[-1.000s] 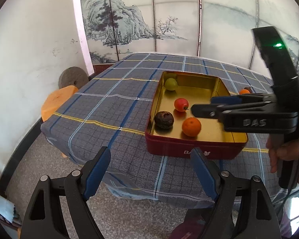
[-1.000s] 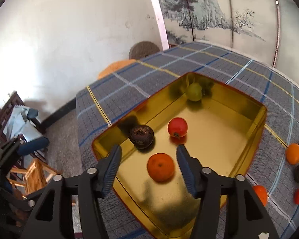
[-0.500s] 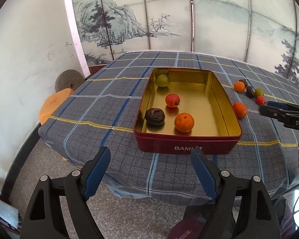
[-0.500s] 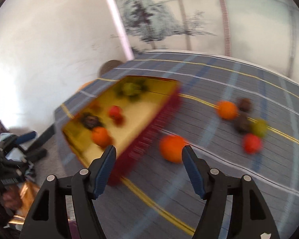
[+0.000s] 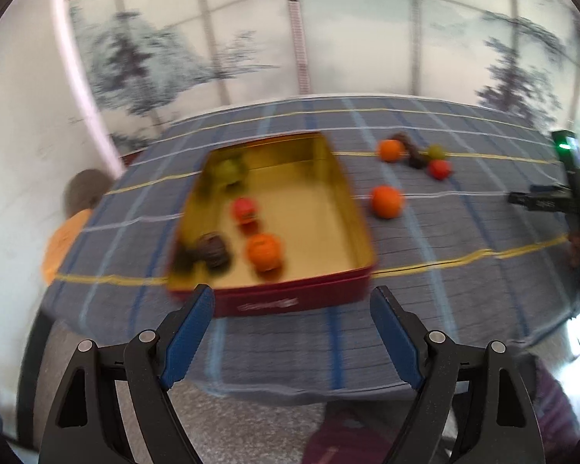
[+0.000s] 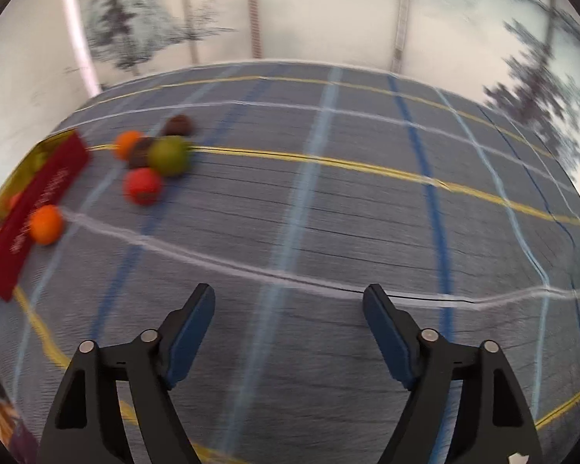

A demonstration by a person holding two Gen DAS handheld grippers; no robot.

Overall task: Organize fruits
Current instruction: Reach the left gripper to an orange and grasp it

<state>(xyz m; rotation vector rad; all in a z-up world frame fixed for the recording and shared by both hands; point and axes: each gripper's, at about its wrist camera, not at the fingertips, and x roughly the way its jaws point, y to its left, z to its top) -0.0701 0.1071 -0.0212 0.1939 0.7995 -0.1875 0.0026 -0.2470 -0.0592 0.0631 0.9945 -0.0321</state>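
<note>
The right gripper [image 6: 288,311], jaws wide and empty, is hovering over bare cloth, seemingly between picks. The left gripper [image 5: 292,313] is likewise gaping empty before the tin [image 5: 361,232]. Loose fruits [image 6: 166,154] are lying at ten o'clock; next, it likely needs swinging there.

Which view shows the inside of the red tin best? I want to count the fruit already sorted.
The left wrist view: it looks down into the red tin, showing four blurred fruits on its gold floor, one green, one red, one dark, one orange. The right wrist view catches only the tin's red outer wall at the left edge, its interior nearly hidden.
</note>
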